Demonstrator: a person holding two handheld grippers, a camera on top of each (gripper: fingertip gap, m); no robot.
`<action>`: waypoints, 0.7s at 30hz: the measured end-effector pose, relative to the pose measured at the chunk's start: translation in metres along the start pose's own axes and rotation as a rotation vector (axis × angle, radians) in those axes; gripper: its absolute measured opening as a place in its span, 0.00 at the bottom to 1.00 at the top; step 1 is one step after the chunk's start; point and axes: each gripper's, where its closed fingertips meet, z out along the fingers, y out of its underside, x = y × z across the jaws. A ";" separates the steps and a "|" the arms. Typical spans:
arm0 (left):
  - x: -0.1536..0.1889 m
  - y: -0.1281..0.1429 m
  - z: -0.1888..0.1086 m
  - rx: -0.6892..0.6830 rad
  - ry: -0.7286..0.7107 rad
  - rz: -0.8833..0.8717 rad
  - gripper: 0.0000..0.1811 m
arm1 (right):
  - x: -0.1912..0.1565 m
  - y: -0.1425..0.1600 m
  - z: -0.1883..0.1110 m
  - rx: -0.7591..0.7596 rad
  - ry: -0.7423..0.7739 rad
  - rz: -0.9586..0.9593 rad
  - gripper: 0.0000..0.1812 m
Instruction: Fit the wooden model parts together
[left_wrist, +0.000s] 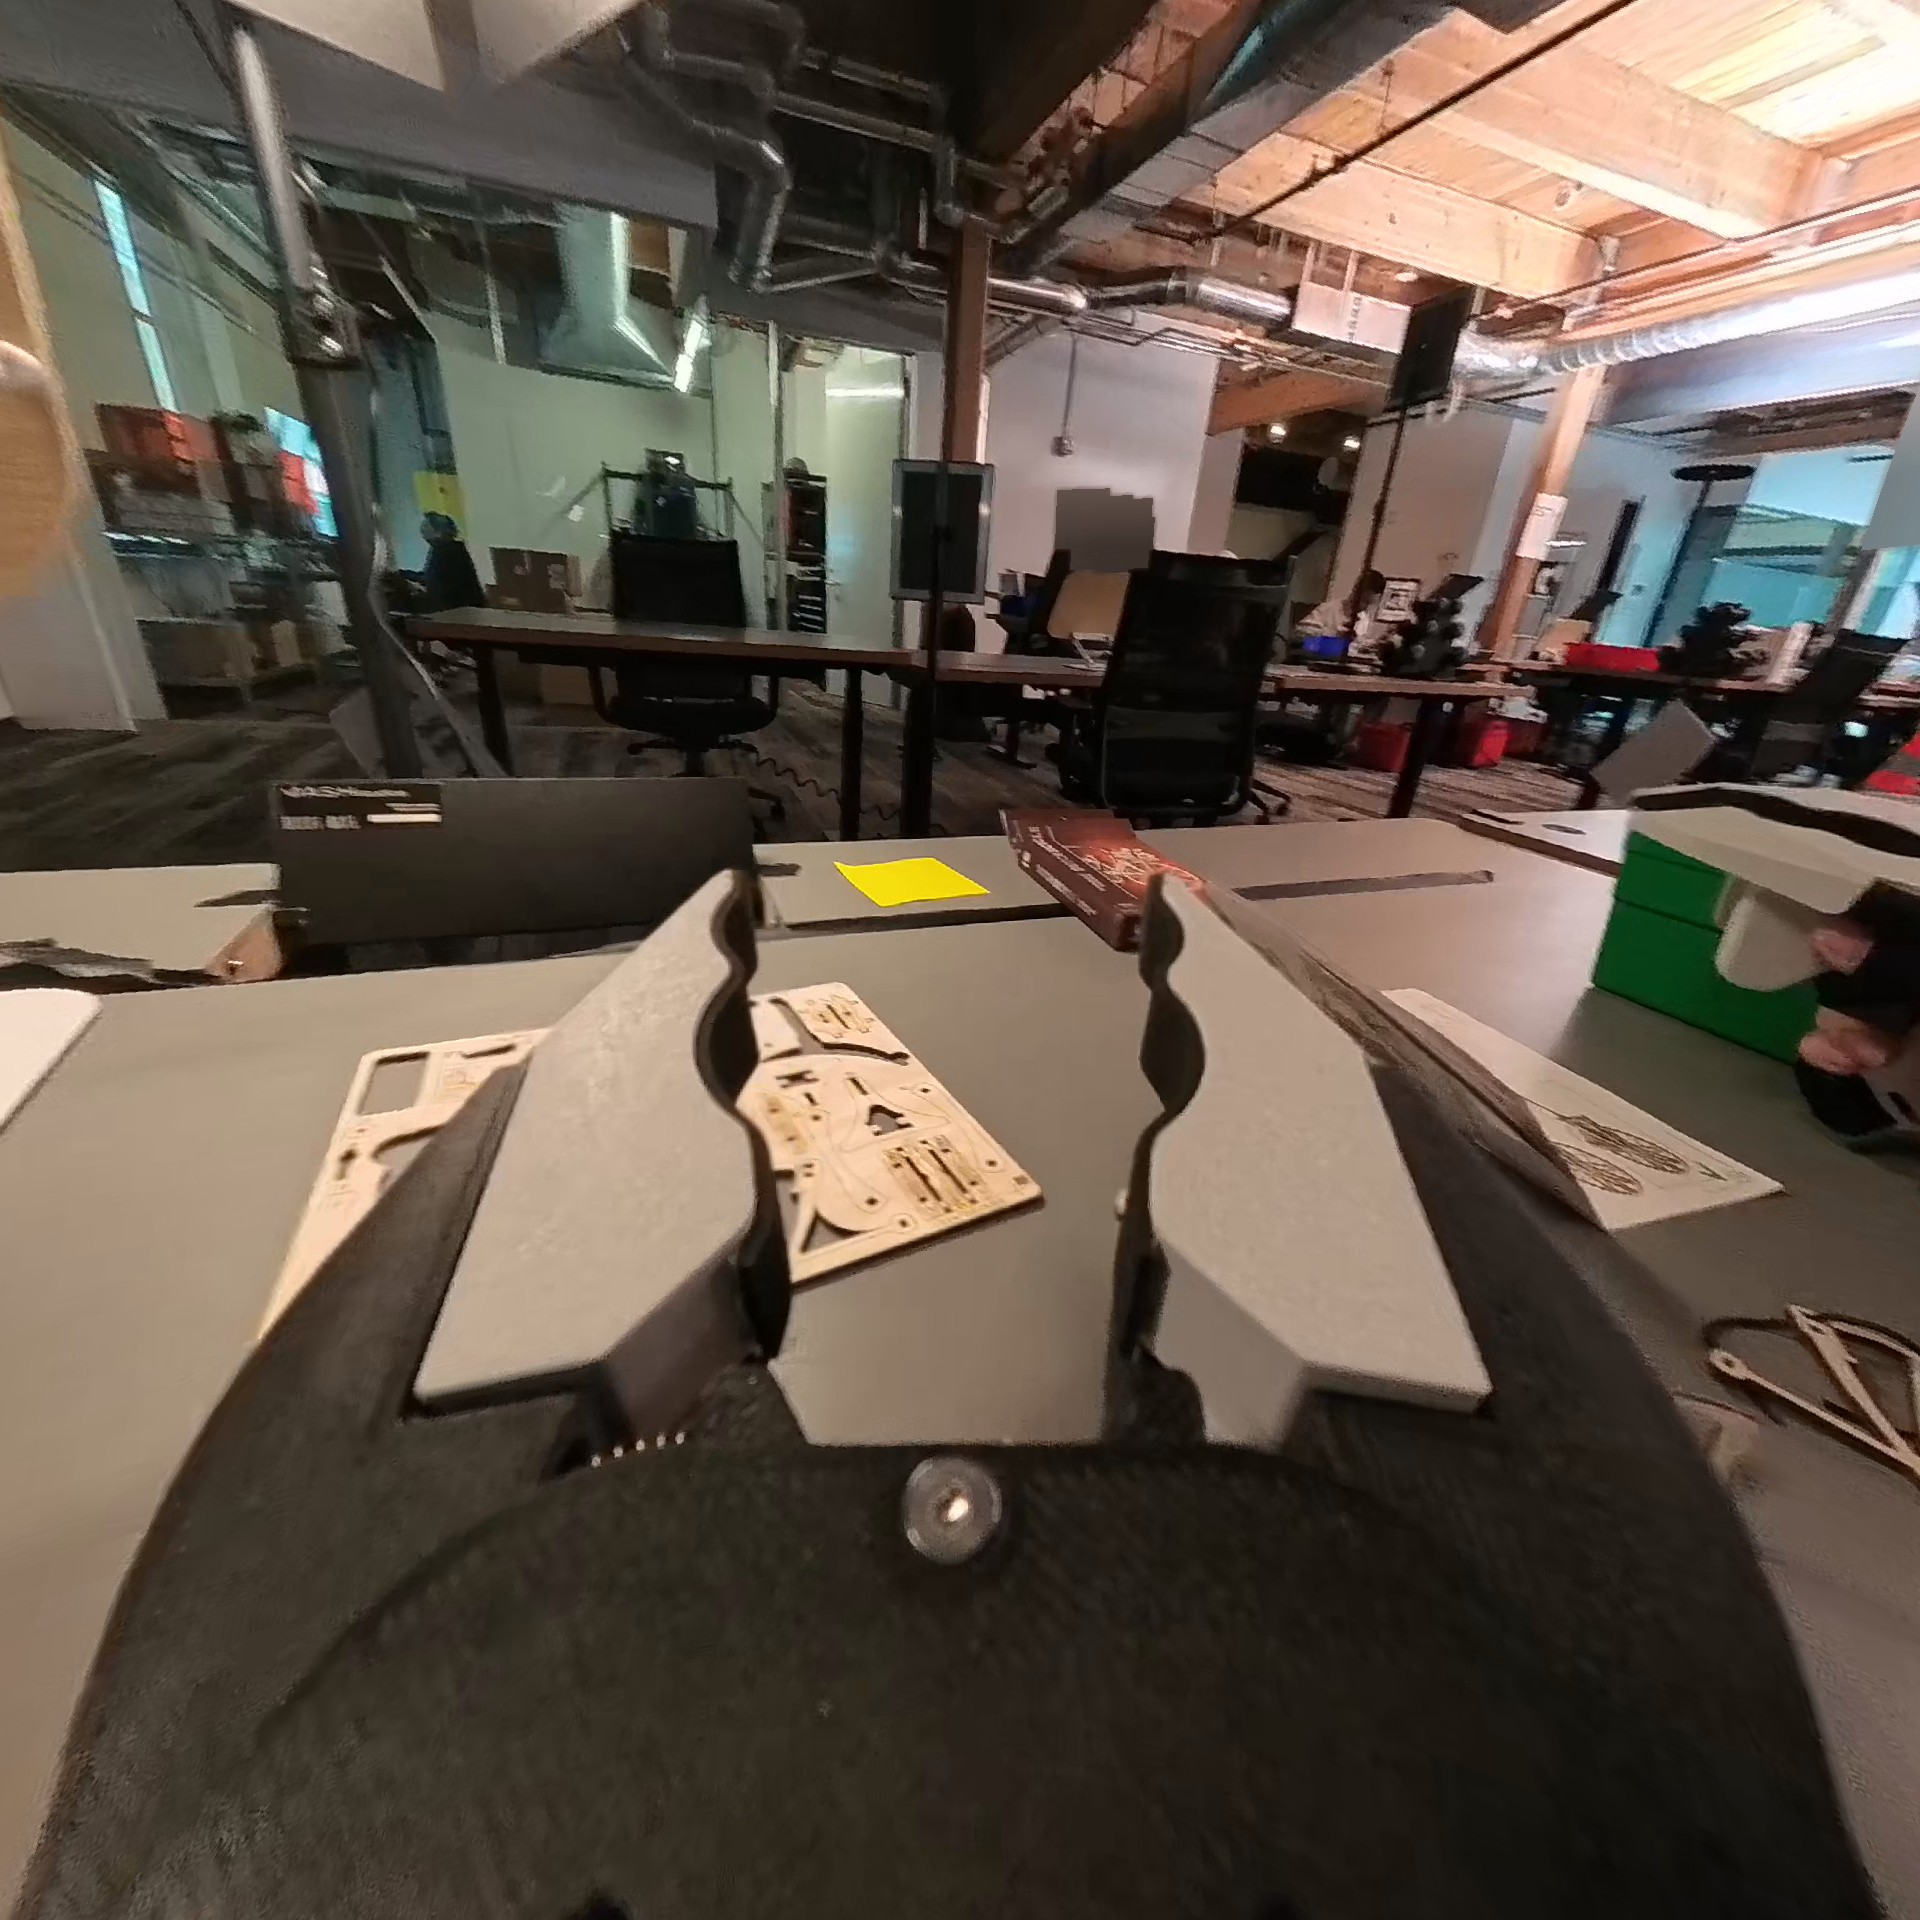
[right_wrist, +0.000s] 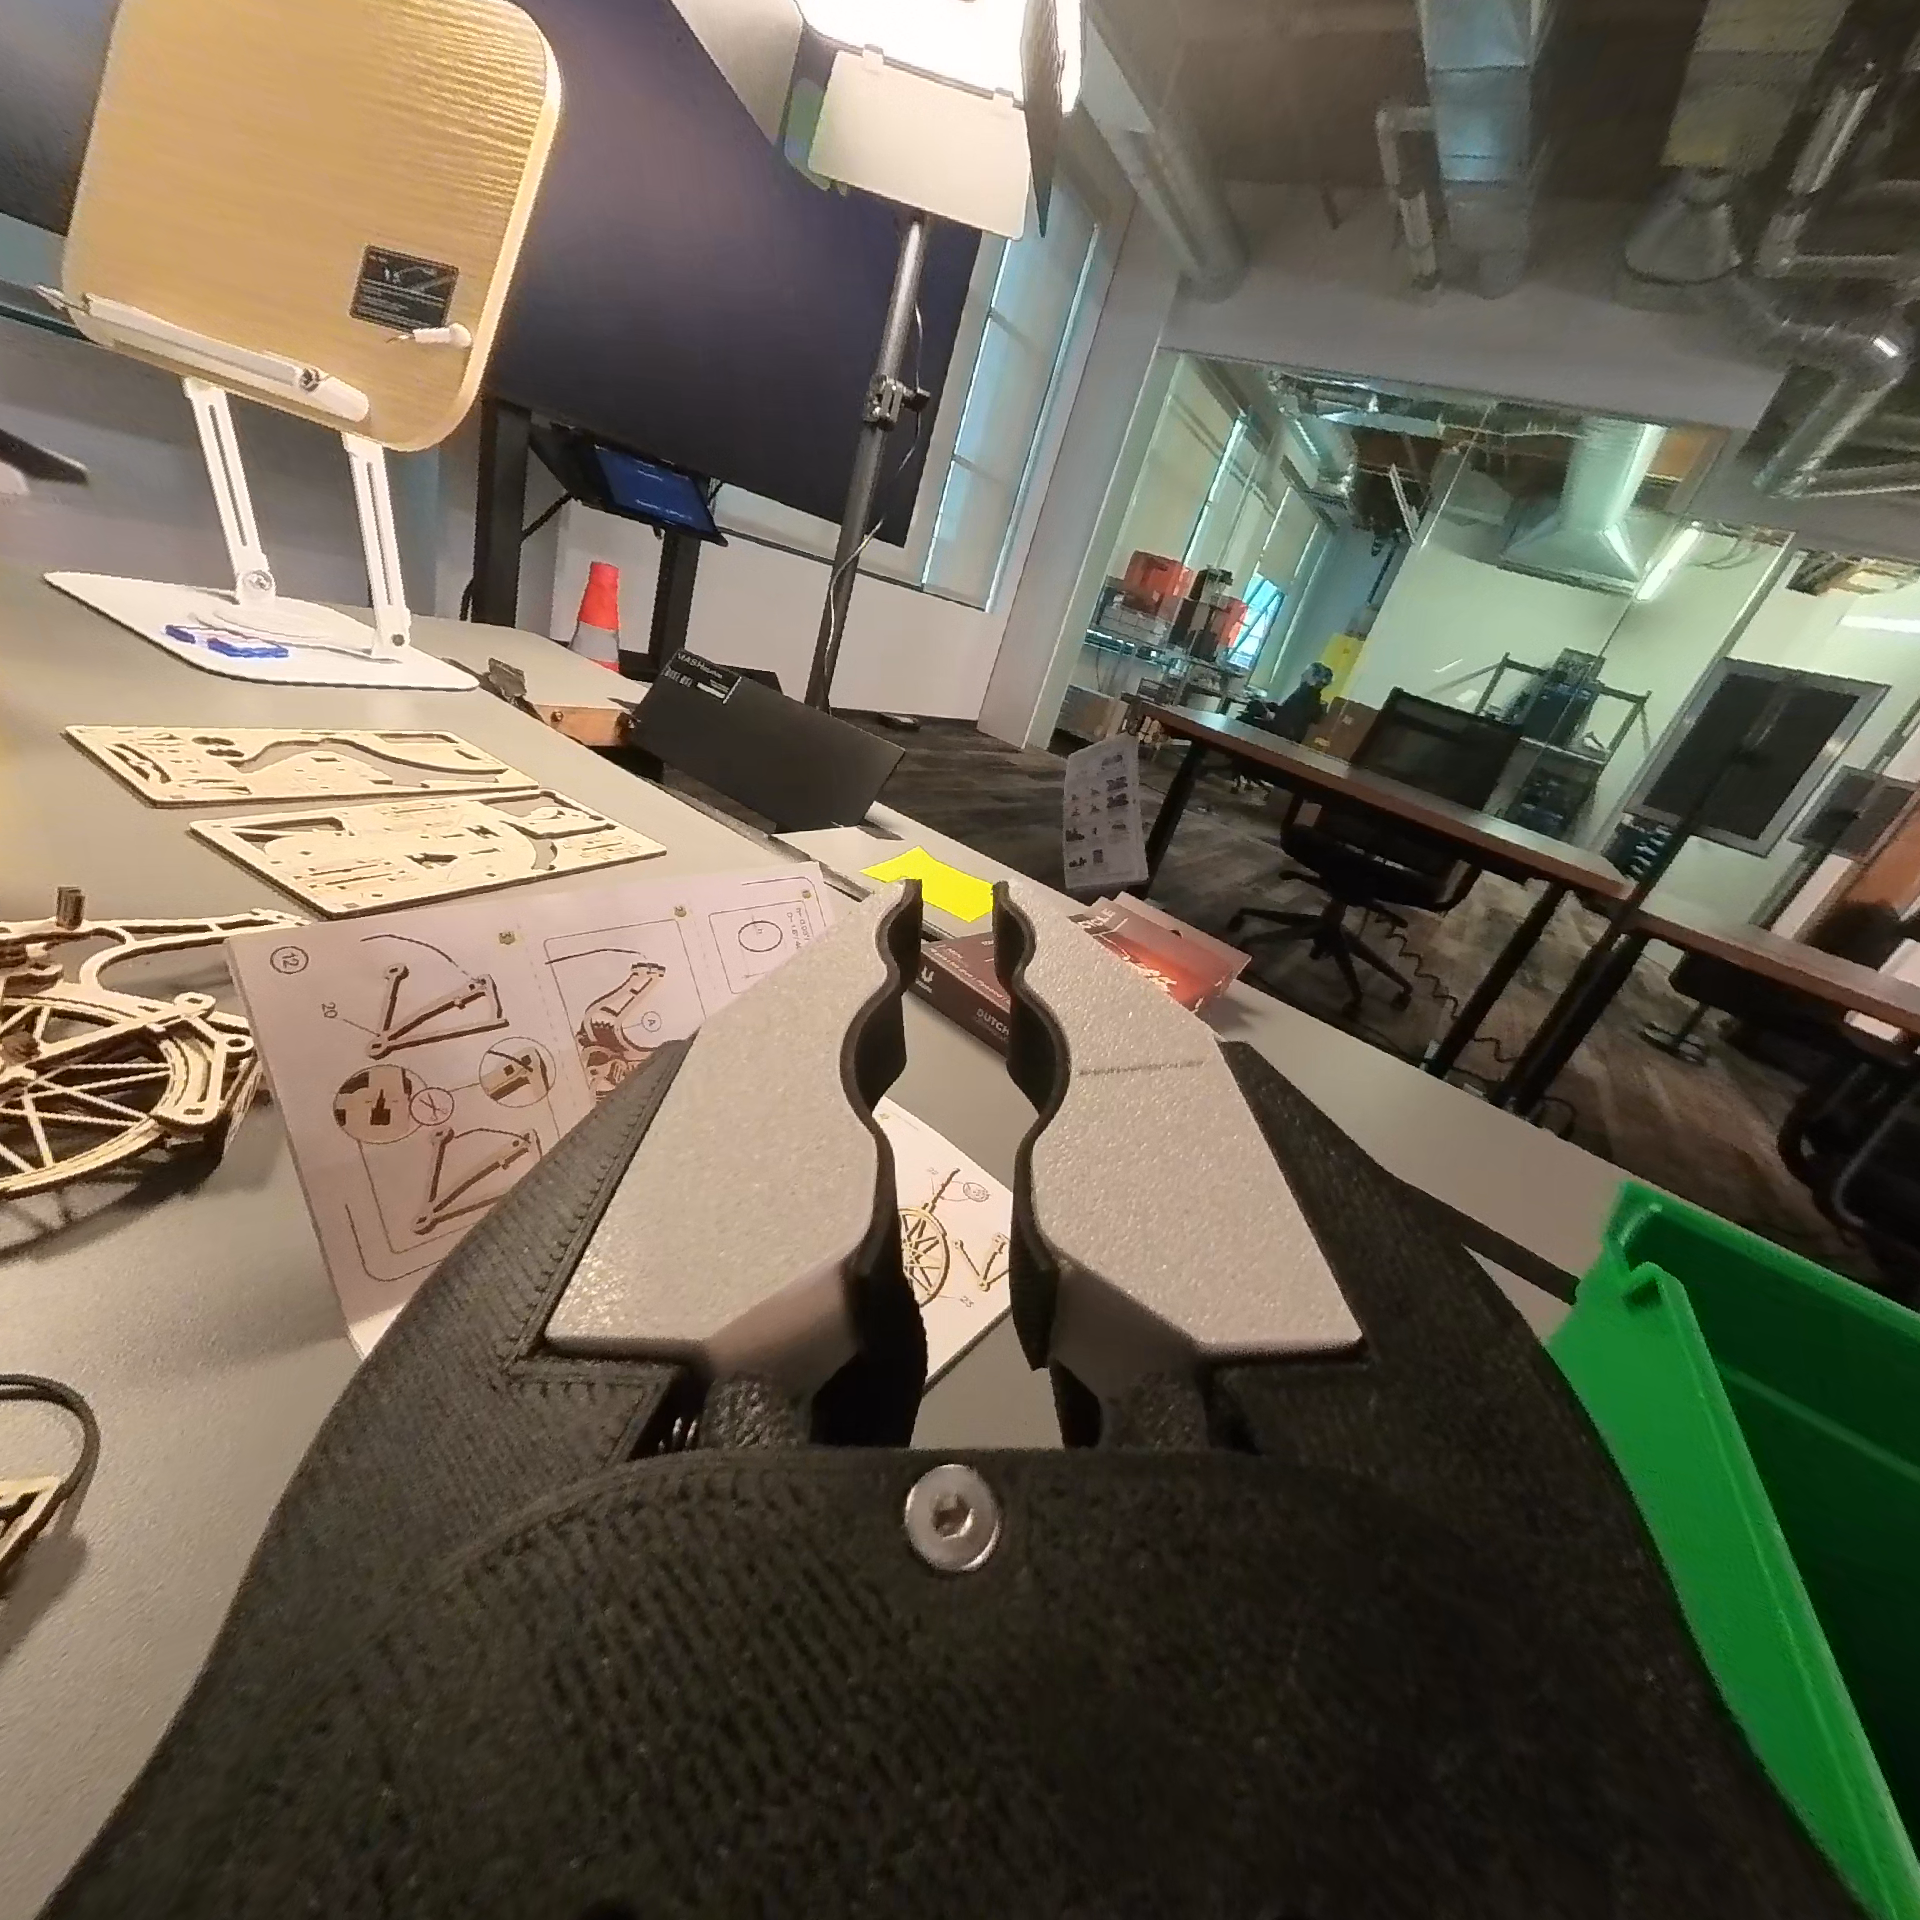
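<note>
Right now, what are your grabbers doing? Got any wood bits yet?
Left gripper open, empty, over wooden parts sheet. Right gripper nearly closed, empty, over instruction sheet. Half-built wooden bicycle untouched. Nothing blocking.

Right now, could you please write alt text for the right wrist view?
The right gripper, slightly open and empty, hovers over a grey table above a folded instruction sheet. A part-built wooden bicycle model and two wooden part sheets lie left; a green bin sits right.

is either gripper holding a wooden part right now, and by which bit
Nothing is held. The left gripper is wide open above the wooden parts sheet; the right gripper is narrowly open, empty.
</note>
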 end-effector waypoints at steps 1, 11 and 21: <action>-0.003 -0.003 -0.002 0.015 -0.026 0.011 0.41 | 0.000 0.000 0.000 0.000 0.000 0.000 0.06; 0.007 -0.007 -0.003 0.042 0.030 0.033 0.40 | 0.001 0.000 0.000 0.003 0.003 0.002 0.06; 0.008 -0.002 -0.001 0.017 0.043 0.015 0.40 | 0.010 -0.004 -0.004 0.021 0.053 0.007 0.06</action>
